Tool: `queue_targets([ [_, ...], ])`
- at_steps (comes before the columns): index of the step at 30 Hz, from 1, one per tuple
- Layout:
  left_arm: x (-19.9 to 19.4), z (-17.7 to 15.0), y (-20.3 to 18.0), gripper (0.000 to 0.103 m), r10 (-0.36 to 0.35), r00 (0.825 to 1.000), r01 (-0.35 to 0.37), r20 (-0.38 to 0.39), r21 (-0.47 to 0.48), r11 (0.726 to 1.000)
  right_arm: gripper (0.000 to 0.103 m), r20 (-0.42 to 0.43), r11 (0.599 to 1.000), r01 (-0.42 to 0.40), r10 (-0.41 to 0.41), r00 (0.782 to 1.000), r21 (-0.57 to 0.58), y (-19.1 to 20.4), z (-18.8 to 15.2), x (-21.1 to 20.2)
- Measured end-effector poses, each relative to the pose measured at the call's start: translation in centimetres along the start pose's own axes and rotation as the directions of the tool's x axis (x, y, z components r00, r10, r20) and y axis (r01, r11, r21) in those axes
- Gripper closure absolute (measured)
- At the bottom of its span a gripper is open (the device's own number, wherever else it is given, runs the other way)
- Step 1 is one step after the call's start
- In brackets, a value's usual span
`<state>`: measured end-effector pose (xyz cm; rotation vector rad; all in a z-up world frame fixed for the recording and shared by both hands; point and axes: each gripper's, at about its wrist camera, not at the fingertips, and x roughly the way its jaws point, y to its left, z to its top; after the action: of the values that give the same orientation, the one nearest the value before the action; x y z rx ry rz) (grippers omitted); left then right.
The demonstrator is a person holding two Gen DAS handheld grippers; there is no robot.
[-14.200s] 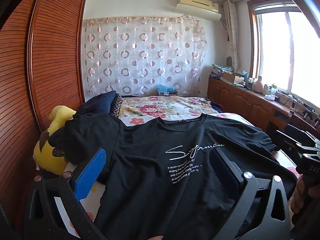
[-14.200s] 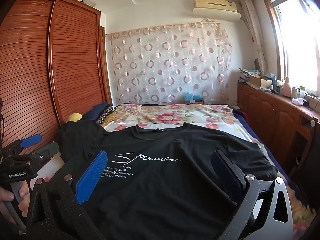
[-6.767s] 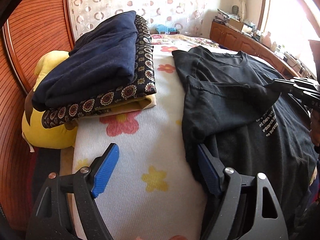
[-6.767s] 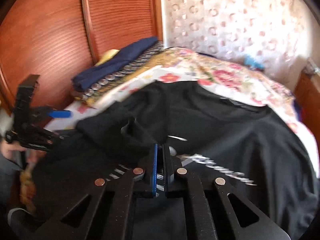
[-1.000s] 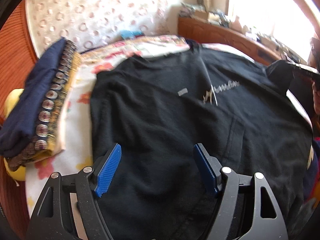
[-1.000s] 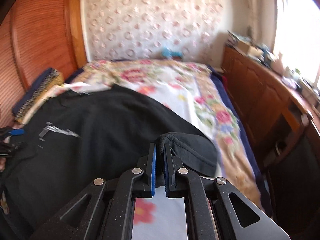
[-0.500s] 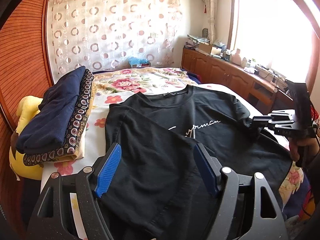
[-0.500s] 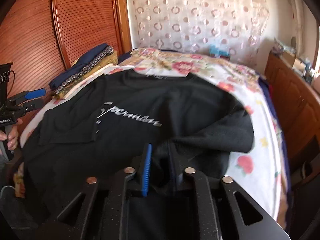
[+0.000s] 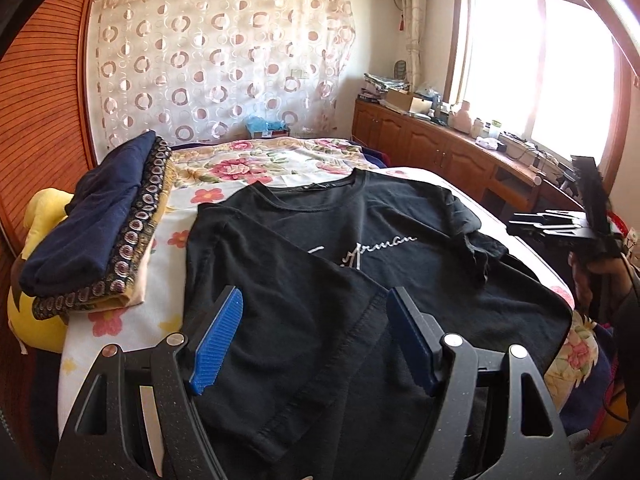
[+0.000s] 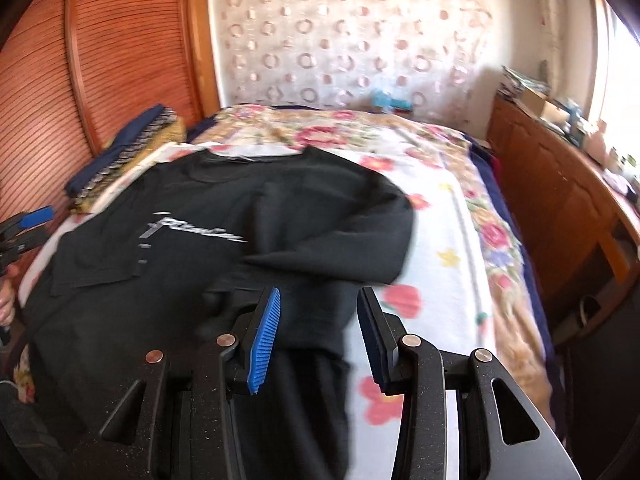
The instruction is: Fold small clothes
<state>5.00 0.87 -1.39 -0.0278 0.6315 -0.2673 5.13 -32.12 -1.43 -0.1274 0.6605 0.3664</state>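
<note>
A black T-shirt [image 9: 360,264] with white script print lies flat on the floral bed, its left side and sleeve folded in over the chest. It also shows in the right wrist view [image 10: 224,240], with the right sleeve folded in. My left gripper [image 9: 316,340] is open and empty, hovering over the shirt's folded left part. My right gripper [image 10: 316,332] is open and empty above the shirt's right edge. The right gripper also shows in the left wrist view [image 9: 560,226], at the bed's right side.
A folded stack of navy and patterned cloth [image 9: 104,224] lies on the bed's left side over a yellow plush toy [image 9: 36,312]. A wooden wardrobe [image 10: 120,60] stands at left. Low wooden cabinets [image 9: 440,152] run under the window at right.
My right gripper has opened, let go of the right sleeve on the shirt and drawn back a little. My left gripper stays open and has hardly moved.
</note>
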Motion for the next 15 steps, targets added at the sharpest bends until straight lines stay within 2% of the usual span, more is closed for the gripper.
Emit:
queue_targets([
  [4,0.3,-0.3,-0.4,0.028,-0.010,1.000,0.010,-0.012,0.005,1.000,0.061,-0.026,0.999,0.012,-0.011,1.000,0.047,-2.1,0.5,1.9],
  [9,0.4,-0.3,-0.9,0.028,-0.015,1.000,0.016,-0.017,0.015,1.000,0.061,-0.106,0.996,-0.036,0.044,0.993,0.080,-3.3,2.4,6.0],
  [12,0.3,-0.4,-1.0,0.028,-0.015,1.000,0.016,-0.017,0.021,1.000,0.061,-0.159,0.998,-0.005,0.016,0.987,0.067,-3.6,3.2,8.1],
  [15,0.2,-0.6,-0.9,0.028,-0.014,1.000,0.014,-0.020,0.021,1.000,0.061,-0.147,0.998,-0.007,0.017,0.989,0.069,-3.5,3.9,8.5],
])
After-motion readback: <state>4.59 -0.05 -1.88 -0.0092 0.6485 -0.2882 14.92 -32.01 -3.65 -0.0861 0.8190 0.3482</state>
